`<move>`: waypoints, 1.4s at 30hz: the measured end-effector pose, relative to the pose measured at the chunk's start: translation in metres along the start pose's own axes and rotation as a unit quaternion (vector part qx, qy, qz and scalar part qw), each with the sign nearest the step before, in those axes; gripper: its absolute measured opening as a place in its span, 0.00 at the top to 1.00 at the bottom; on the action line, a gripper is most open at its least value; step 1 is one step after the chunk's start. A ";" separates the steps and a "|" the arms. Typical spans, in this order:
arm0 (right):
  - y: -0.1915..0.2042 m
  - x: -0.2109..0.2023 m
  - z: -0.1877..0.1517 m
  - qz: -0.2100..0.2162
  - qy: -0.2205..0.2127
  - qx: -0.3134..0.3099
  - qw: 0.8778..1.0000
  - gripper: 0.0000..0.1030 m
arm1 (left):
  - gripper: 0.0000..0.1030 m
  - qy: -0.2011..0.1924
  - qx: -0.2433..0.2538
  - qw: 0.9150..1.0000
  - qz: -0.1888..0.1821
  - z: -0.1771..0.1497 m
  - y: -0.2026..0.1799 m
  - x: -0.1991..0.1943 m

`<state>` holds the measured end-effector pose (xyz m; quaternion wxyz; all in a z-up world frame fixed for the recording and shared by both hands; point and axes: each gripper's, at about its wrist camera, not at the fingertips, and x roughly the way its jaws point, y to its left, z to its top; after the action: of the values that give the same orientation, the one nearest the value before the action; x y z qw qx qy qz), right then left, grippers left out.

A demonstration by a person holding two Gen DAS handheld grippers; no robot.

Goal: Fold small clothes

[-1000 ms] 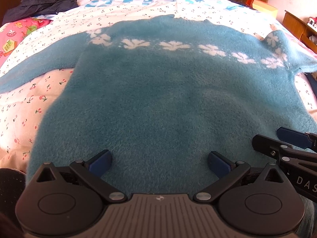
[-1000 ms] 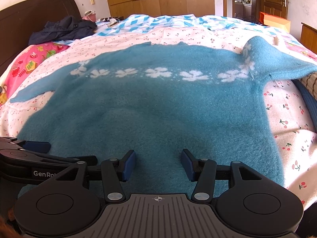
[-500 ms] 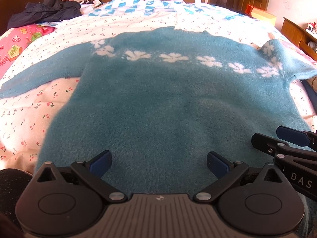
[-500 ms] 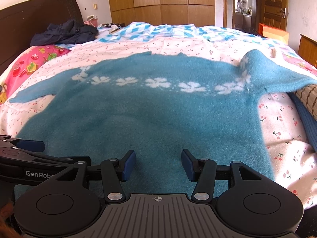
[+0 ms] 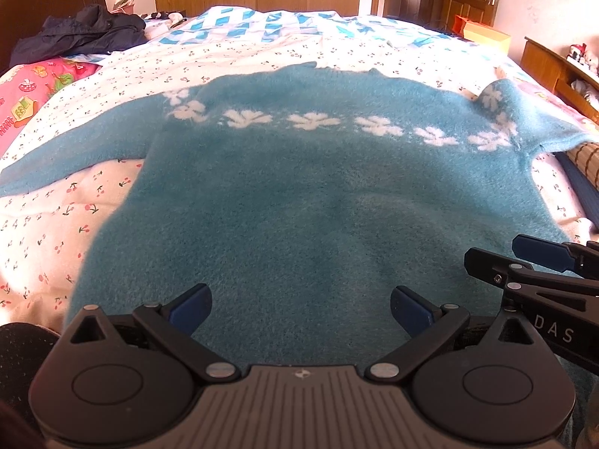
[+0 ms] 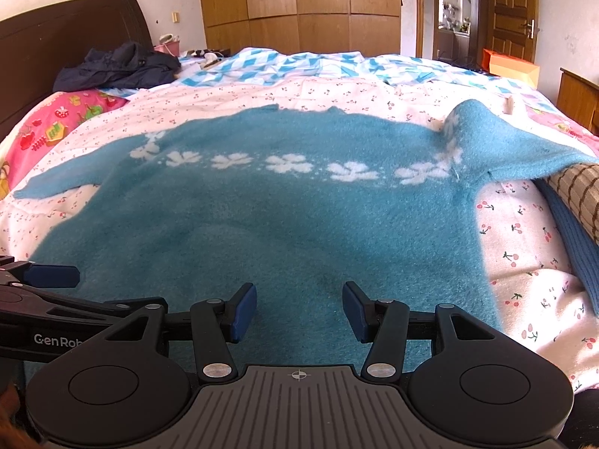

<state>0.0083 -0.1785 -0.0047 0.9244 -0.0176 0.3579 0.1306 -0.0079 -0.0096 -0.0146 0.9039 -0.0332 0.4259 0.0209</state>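
Note:
A fuzzy blue sweater [image 5: 299,194] with a row of white flowers lies spread flat on the bed, sleeves out to both sides; it also shows in the right wrist view [image 6: 284,217]. My left gripper [image 5: 299,308] is open and empty above the sweater's near hem. My right gripper [image 6: 299,310] is open and empty, also above the near hem. The right gripper's finger shows at the right edge of the left wrist view [image 5: 539,252]. The left gripper's finger shows at the left edge of the right wrist view [image 6: 52,276].
The bed has a cherry-print cover [image 5: 48,232]. A dark jacket [image 6: 116,65] and a pink pillow [image 6: 60,123] lie at the far left. A checked cloth and a blue folded item [image 6: 576,202] lie at the right. A blue-white quilt [image 6: 299,65] is at the back.
Both grippers have drawn back and lifted a little from the sweater, so more of the bed and room shows. Their jaws have not changed.

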 end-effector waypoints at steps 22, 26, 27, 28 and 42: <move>-0.100 -0.023 0.061 -0.022 -0.057 0.122 0.991 0.55 | 0.00 -0.066 0.054 0.992 -0.092 0.075 -0.059 -0.008; -0.168 -0.029 0.085 -0.064 -0.080 0.182 0.978 0.56 | 0.00 -0.078 0.060 0.988 -0.116 0.099 -0.088 -0.001; -0.187 -0.030 0.090 -0.078 -0.086 0.199 0.973 0.57 | 0.00 -0.080 0.062 0.987 -0.122 0.105 -0.096 0.001; -0.206 -0.030 0.093 -0.092 -0.090 0.217 0.968 0.57 | 0.00 -0.081 0.063 0.986 -0.128 0.110 -0.102 0.003; -0.378 0.018 0.090 -0.110 -0.078 0.467 0.874 0.63 | 0.00 -0.057 0.082 0.981 -0.167 0.126 -0.163 0.030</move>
<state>0.1766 -0.5276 0.0270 0.8582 0.3872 0.2998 -0.1536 0.1189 -0.1624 0.0492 0.9172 -0.0280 0.3620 -0.1639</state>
